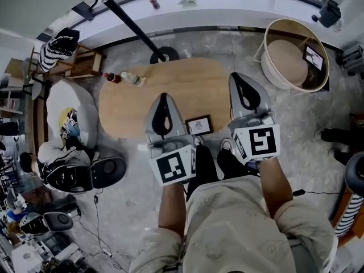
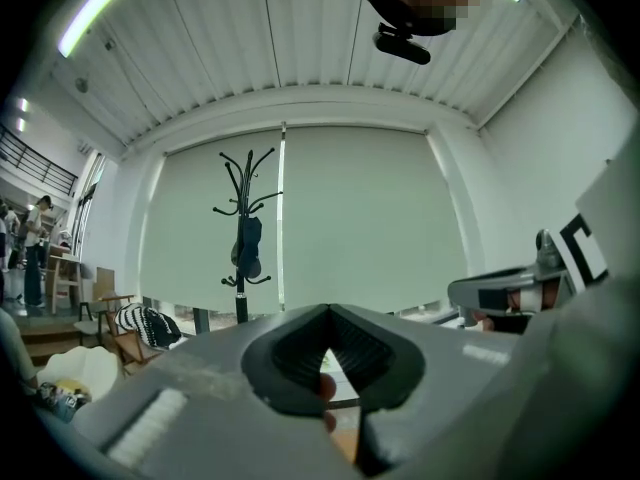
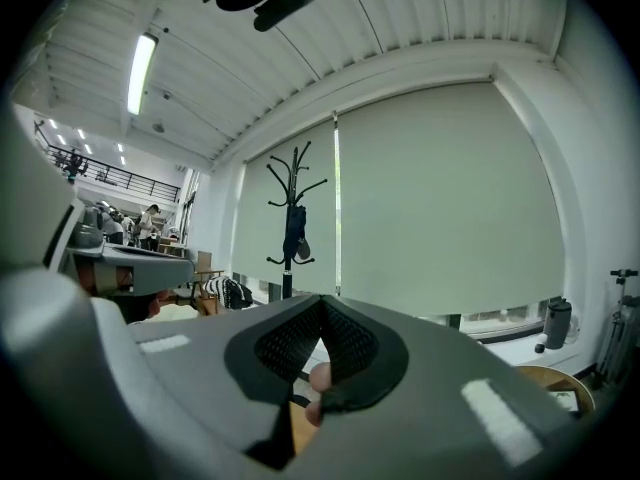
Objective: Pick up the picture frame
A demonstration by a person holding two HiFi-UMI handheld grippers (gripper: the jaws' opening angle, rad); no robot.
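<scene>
- The picture frame [image 1: 199, 124] lay flat near the front edge of the oval wooden table [image 1: 131, 104], between the person's two hand-held grippers as seen from the head view.
- The left gripper [image 1: 164, 98] hovered just left of the frame, its jaws closed tip to tip and holding nothing.
- The right gripper [image 1: 238, 81] hung to the frame's right, a little further off, likewise closed and empty.
</scene>
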